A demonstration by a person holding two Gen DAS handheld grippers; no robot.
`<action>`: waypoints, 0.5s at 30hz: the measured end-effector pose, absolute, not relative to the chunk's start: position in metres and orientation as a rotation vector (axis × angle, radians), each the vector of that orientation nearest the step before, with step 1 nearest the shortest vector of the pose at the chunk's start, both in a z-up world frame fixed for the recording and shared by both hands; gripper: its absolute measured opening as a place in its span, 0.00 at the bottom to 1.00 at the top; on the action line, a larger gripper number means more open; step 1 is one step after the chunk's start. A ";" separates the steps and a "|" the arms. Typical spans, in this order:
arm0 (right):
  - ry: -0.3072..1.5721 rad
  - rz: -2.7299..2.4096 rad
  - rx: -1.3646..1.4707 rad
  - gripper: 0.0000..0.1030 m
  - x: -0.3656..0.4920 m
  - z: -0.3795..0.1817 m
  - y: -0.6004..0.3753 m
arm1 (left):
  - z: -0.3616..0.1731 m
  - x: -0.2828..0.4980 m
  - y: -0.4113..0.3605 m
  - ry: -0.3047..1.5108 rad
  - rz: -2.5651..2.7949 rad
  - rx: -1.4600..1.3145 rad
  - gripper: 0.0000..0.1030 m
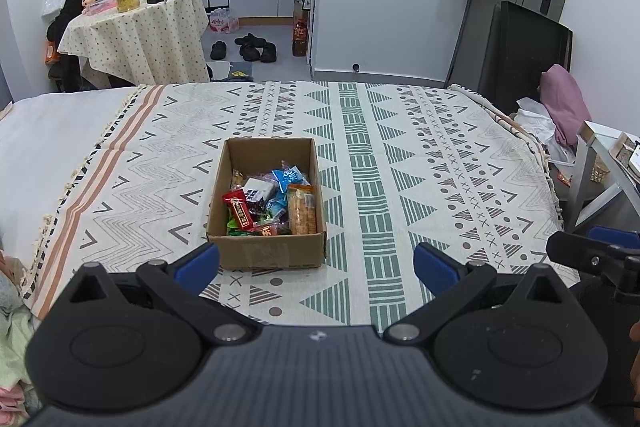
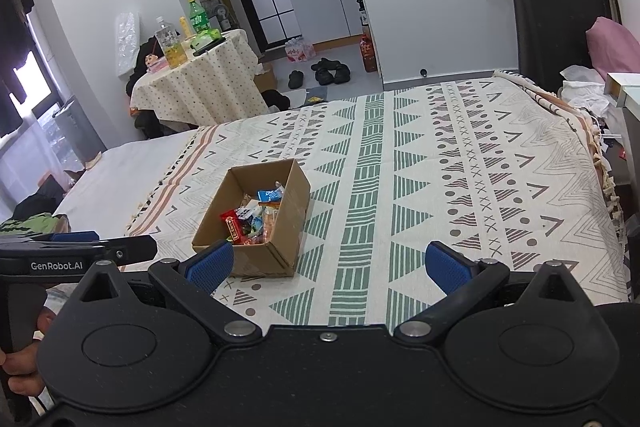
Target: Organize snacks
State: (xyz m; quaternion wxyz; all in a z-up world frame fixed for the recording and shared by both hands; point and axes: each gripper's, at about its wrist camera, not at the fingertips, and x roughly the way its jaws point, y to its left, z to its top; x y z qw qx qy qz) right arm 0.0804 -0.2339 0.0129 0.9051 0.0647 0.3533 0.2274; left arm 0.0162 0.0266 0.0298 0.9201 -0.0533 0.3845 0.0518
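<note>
Left wrist view, nearest first: left gripper (image 1: 316,265) with blue pads (image 1: 198,267) spread wide, pinching nothing, hovering just short of the cardboard box (image 1: 266,253). Off to the box's right, at the frame edge, the tip of the other tool, dark with a blue pad.

Box open-topped, resting on the patterned blanket (image 1: 400,155), upright, left of the blanket's green striped band. Inside, a heap of wrapped snacks (image 1: 268,203): a red packet (image 1: 239,213) toward the box's left wall, a blue packet (image 1: 289,177) toward its far wall, an orange-tinted cracker pack (image 1: 303,213) lying along its right wall.

Beyond the box, past the blanket's far edge, grey floor with black shoes (image 1: 250,49); further left of the box, a round table (image 1: 136,39) under a dotted cloth, bottles standing on it.

Right wrist view: right gripper (image 2: 328,265) likewise spread, empty, with the box (image 2: 256,215) just ahead of its left pad (image 2: 212,265) and turned corner-on. Left of the box, low in frame, the left gripper's (image 2: 76,247) side, marked GenRobot.AI; cannot tell its spread from here. A hand (image 2: 20,367) visible below it.
</note>
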 end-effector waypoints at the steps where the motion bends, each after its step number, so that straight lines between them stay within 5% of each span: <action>1: 0.730 0.470 0.135 1.00 0.081 0.012 -0.234 | 0.030 0.016 0.026 0.791 0.106 -0.111 1.00; 15: 0.726 0.469 0.133 1.00 0.083 0.013 -0.239 | 0.031 0.016 0.027 0.790 0.103 -0.110 1.00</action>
